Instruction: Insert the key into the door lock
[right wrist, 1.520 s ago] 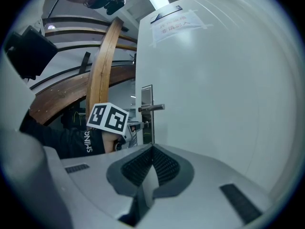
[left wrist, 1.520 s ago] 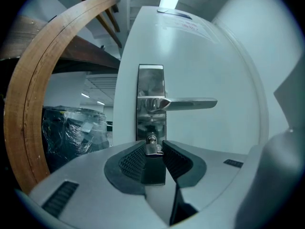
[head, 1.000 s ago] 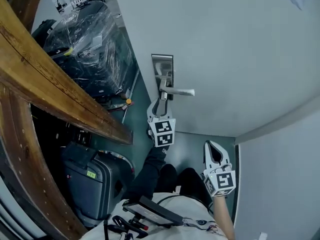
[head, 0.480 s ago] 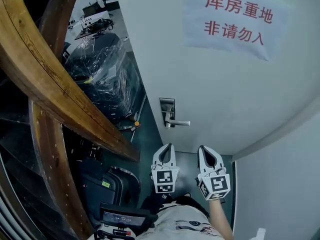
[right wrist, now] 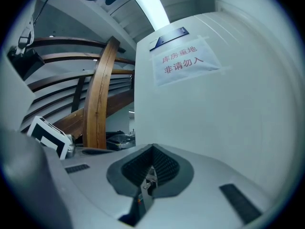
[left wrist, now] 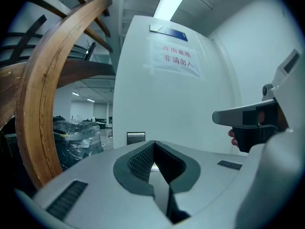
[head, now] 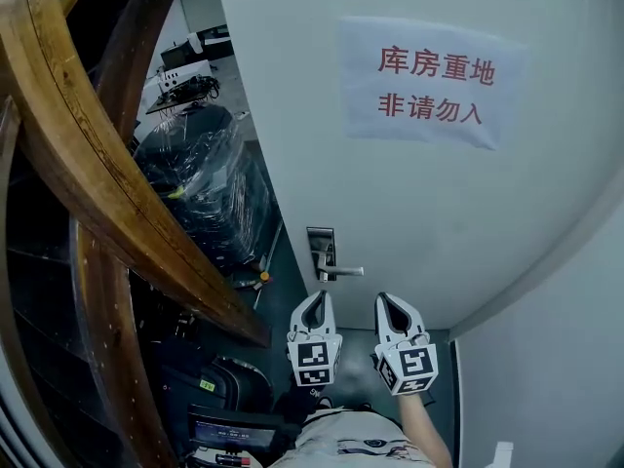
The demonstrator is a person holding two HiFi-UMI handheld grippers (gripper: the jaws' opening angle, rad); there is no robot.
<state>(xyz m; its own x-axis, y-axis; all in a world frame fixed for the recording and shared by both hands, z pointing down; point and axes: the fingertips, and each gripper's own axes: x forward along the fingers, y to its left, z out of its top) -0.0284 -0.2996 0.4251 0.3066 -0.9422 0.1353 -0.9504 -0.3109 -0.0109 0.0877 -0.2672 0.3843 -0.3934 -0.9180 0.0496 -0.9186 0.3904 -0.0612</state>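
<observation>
The white door (head: 429,232) carries a steel lock plate (head: 321,247) with a lever handle (head: 341,272) below a paper sign (head: 429,83). My left gripper (head: 316,298) hangs just below the handle, apart from it, jaws shut with nothing between them. In the left gripper view the lock plate (left wrist: 136,137) shows beyond my left gripper (left wrist: 153,143). My right gripper (head: 384,300) is level with the left one, to its right, in front of bare door. In the right gripper view my right gripper (right wrist: 152,148) is shut on a small metal key (right wrist: 149,179), which lies back between the pads.
Curved wooden beams (head: 88,174) fill the left side. Behind them stand a plastic-wrapped bundle (head: 200,188) and a dark suitcase (head: 229,383). A grey wall (head: 556,349) closes the right side. Grey-green floor (head: 292,291) runs beside the door's edge.
My left gripper has come off the lever handle, shut, and drawn back beside the right one. Both grippers have risen, and the view has tilted up so the sign shows.
</observation>
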